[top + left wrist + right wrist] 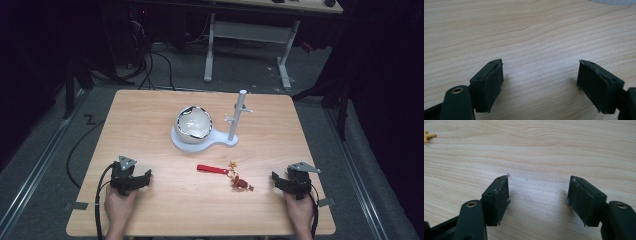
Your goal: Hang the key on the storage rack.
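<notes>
A keychain with a red strap, a yellow star charm and a small red figure lies on the wooden table, right of centre near the front. Behind it a white stand with short pegs rises from a white base that also carries a white bowl. My left gripper rests open on the table at the front left, nothing between its pads. My right gripper rests open at the front right, a short way right of the keychain. The yellow charm peeks in at the right gripper view's upper left.
The table's front edge runs just under both hands. Black cables trail from each gripper off the front. Bare wood lies between the grippers and around the keychain. A white desk frame stands on the grey floor beyond the table.
</notes>
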Motion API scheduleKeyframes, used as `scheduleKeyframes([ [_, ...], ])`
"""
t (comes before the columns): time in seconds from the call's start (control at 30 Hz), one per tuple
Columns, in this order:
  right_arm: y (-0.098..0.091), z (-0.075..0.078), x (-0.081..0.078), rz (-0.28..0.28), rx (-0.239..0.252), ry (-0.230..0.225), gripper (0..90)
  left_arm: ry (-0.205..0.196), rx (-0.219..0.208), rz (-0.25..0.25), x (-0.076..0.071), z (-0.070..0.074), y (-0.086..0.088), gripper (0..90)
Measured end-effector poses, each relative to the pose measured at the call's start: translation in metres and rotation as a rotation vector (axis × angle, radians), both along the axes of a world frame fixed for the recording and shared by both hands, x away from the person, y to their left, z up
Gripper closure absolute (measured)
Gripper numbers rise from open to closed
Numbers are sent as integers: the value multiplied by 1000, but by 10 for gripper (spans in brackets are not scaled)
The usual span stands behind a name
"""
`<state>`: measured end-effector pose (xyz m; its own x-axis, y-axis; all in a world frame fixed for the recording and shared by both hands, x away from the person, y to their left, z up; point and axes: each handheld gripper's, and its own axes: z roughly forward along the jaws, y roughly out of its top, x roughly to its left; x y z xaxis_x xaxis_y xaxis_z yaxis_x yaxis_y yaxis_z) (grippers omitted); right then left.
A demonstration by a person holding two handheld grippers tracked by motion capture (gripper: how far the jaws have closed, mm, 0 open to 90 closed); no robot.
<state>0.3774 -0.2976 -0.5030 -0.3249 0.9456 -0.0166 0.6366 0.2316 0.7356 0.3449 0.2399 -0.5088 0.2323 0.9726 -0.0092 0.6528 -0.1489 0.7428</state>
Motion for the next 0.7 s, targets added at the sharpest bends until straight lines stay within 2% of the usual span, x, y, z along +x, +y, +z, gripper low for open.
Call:
scheduleKeyframes([
  [0.7, 0, 0, -1, 7, -1, 0, 326, 0, -2, -1, 0, 0, 0, 218],
])
